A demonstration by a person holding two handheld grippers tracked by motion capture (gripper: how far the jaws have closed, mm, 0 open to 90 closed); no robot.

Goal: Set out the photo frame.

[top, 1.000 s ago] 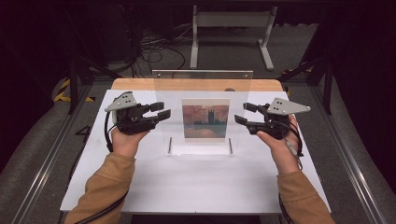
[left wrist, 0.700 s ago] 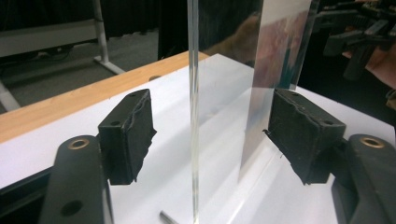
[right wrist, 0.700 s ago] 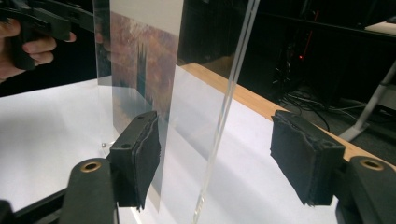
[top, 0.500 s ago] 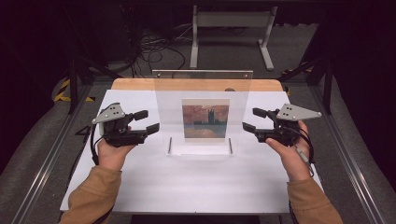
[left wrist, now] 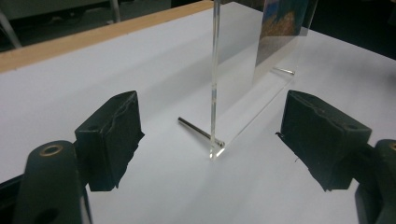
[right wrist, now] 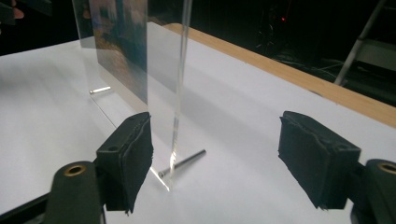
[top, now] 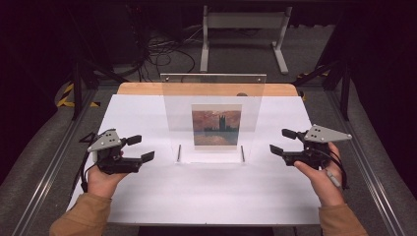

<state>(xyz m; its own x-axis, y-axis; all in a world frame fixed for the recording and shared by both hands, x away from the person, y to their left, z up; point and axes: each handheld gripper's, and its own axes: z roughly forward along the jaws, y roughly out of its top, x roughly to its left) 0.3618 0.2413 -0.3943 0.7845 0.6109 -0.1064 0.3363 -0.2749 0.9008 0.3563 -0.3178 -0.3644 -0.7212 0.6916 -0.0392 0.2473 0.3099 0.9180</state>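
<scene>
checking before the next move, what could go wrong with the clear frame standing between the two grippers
1. The frame stands upright on two thin metal pins; a nudge from either side could probably tip it.
2. Both the left gripper and the right gripper are open beside its edges; their jaws have just been opening, nothing between them. Closing unevenly might twist or slide it on the smooth white table.

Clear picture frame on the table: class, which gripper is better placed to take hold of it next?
Probably neither alone: the clear picture frame stands upright midway between both. The left gripper and the right gripper sit open beside its side edges, apart from it. Both have just been opening, nothing between them.
</scene>
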